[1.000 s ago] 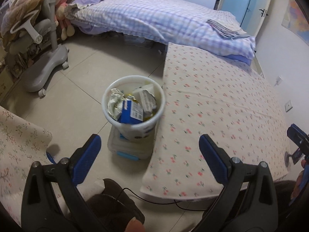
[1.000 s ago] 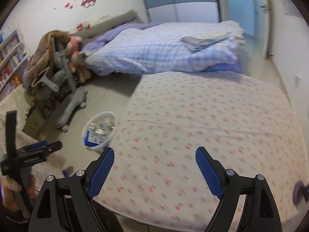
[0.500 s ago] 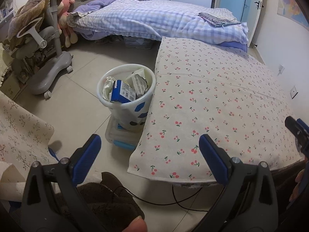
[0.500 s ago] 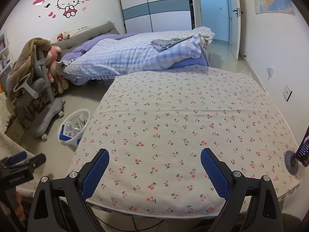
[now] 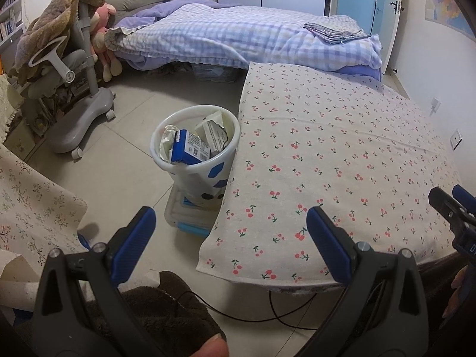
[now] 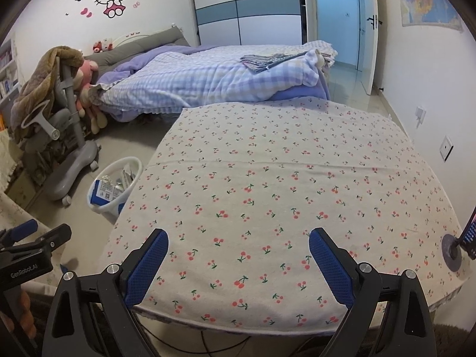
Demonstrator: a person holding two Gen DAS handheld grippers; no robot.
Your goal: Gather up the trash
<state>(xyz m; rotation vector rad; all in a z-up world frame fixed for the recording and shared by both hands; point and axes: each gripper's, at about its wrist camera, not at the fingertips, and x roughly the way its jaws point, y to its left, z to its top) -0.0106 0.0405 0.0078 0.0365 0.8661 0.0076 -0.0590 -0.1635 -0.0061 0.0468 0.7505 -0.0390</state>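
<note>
The left gripper (image 5: 230, 235) is seen with its blue-padded fingers spread wide and nothing between them; it is held above the floor, off the near left corner of the table (image 5: 342, 154). The right gripper (image 6: 238, 255) is likewise released and empty, held over the table's near edge. In the left wrist view only the tip of the right gripper is caught at the right border; its fingers are cut off there.

The table is covered by a cherry-print cloth. At its near right corner a round grey base (image 6: 452, 253) carrying a dark stand is noted; the stand is cut off by the frame.

The trash bin (image 5: 195, 148), white, is found on the floor, touching the table's left edge, and rests on a clear lidded box (image 5: 190, 217), largely hidden beneath it. Inside the bin a blue carton (image 5: 190, 148) and crumpled packaging are visible; the lower contents cannot be made out. From the right wrist view the bin is partly hidden behind the table edge.

A black cable (image 5: 267, 312) runs under the near edge; its ends are hidden.
</note>
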